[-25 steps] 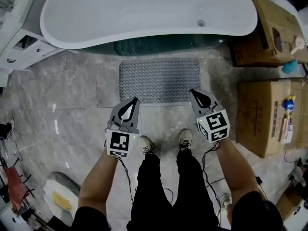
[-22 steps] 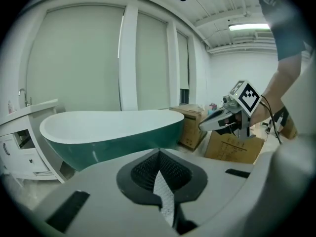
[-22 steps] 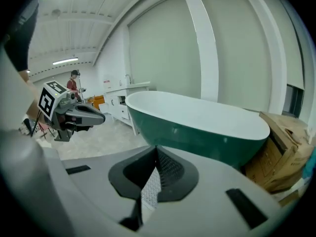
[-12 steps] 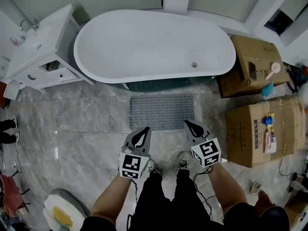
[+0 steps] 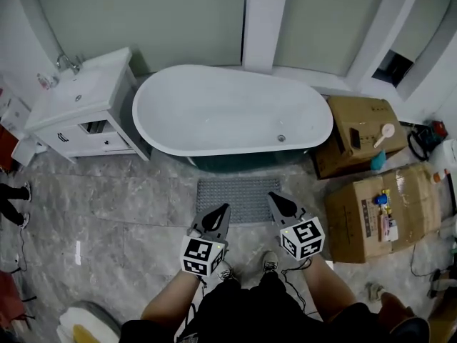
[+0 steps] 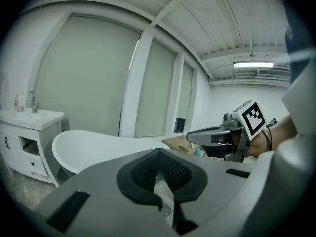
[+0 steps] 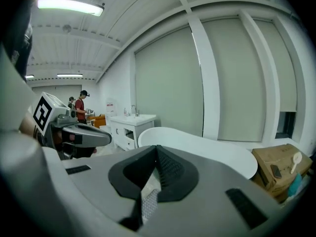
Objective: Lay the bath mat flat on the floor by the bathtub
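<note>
Grey marble-look floor tiles (image 5: 121, 213) run from the white vanity cabinet with its basin (image 5: 86, 106) at the left wall to the brown cardboard boxes (image 5: 371, 216) on the right; between them stands the white oval freestanding bathtub (image 5: 228, 113). Along its near side lies the grey nubbed rectangular bath mat (image 5: 239, 191), flat on the floor with no fold that I can see, its long edge parallel to the tub and just beside its base; that is where feet land on stepping out, so I judge the laying done. My left gripper (image 5: 221, 213) and right gripper (image 5: 277, 200) hang raised over the mat's near edge, well clear of it; both have their jaws together on nothing, since the mat, as I judge it, needs no further hold.
</note>
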`<state>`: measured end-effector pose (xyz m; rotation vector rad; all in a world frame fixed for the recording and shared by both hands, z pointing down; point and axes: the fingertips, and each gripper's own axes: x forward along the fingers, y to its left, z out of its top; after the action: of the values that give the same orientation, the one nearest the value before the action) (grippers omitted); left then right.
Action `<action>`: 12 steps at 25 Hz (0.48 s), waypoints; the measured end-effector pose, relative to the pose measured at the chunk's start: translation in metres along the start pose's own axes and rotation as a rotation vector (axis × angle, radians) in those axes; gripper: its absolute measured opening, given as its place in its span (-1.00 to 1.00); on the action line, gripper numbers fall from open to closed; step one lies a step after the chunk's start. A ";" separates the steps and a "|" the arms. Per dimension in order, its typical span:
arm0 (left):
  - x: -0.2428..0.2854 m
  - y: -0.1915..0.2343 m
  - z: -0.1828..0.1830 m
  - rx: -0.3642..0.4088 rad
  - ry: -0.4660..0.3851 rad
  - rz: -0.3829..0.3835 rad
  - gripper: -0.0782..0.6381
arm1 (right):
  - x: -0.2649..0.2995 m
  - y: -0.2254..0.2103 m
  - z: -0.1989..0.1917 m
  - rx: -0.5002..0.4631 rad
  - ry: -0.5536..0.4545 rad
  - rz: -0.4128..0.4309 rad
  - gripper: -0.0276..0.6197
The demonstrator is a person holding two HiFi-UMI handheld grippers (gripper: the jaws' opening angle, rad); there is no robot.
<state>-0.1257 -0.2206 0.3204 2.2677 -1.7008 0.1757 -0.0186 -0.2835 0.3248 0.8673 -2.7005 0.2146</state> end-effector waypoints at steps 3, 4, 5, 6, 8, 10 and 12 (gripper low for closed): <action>-0.012 -0.008 0.016 -0.002 -0.017 -0.046 -0.74 | -0.013 0.013 0.016 0.001 -0.017 -0.007 -0.86; -0.016 -0.010 0.020 0.002 -0.024 -0.059 -0.74 | -0.017 0.017 0.020 0.000 -0.022 -0.012 -0.86; -0.020 -0.012 0.022 0.009 -0.029 -0.072 -0.74 | -0.022 0.021 0.021 -0.001 -0.026 -0.019 -0.86; -0.024 -0.014 0.023 0.014 -0.033 -0.084 -0.74 | -0.027 0.025 0.022 0.000 -0.029 -0.027 -0.86; -0.032 -0.018 0.021 0.019 -0.036 -0.107 -0.74 | -0.038 0.031 0.020 0.009 -0.030 -0.046 -0.86; -0.037 -0.019 0.016 0.012 -0.033 -0.121 -0.74 | -0.047 0.035 0.017 0.023 -0.029 -0.060 -0.86; -0.041 -0.022 0.008 -0.006 -0.024 -0.130 -0.74 | -0.055 0.038 0.013 0.031 -0.024 -0.069 -0.86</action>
<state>-0.1175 -0.1801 0.2978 2.3758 -1.5564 0.1153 -0.0013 -0.2259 0.2932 0.9763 -2.6902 0.2337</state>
